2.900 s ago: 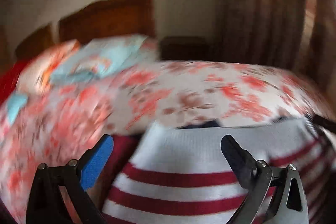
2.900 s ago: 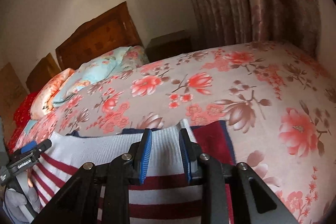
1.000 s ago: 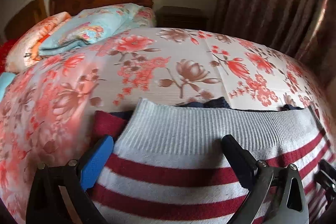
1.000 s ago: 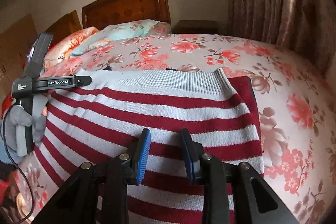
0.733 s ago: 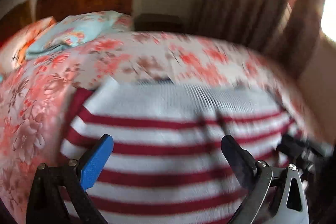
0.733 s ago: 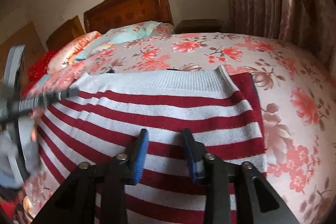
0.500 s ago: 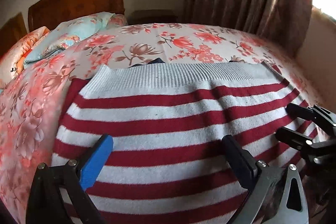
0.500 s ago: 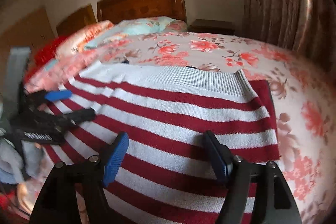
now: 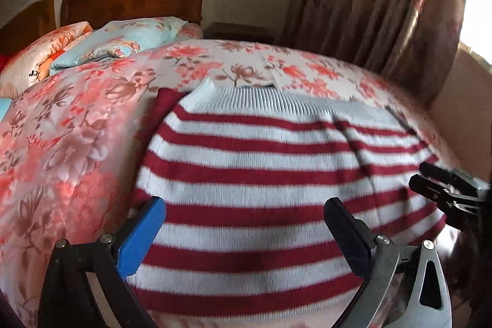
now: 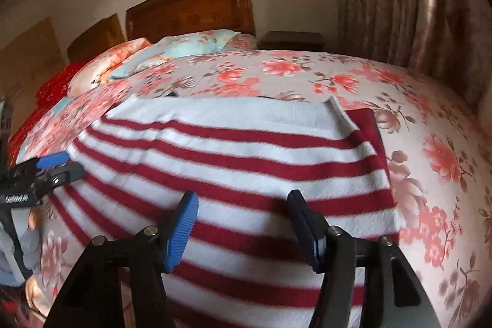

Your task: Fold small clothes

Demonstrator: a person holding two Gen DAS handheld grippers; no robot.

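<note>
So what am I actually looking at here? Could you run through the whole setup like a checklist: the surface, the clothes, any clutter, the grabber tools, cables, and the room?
Surface: a bed with a floral cover, used as the work surface.
Job's things: a red-and-white striped sweater lies spread flat, ribbed band toward the headboard; a dark red piece shows at its edge.
Clutter: folded floral bedding and a pillow near the headboard.
Grippers: left gripper open above the sweater, holding nothing; right gripper open too, also holding nothing.
Cables: nothing seen.
Surroundings: wooden headboard, nightstand, patterned curtains, plain wall.
</note>
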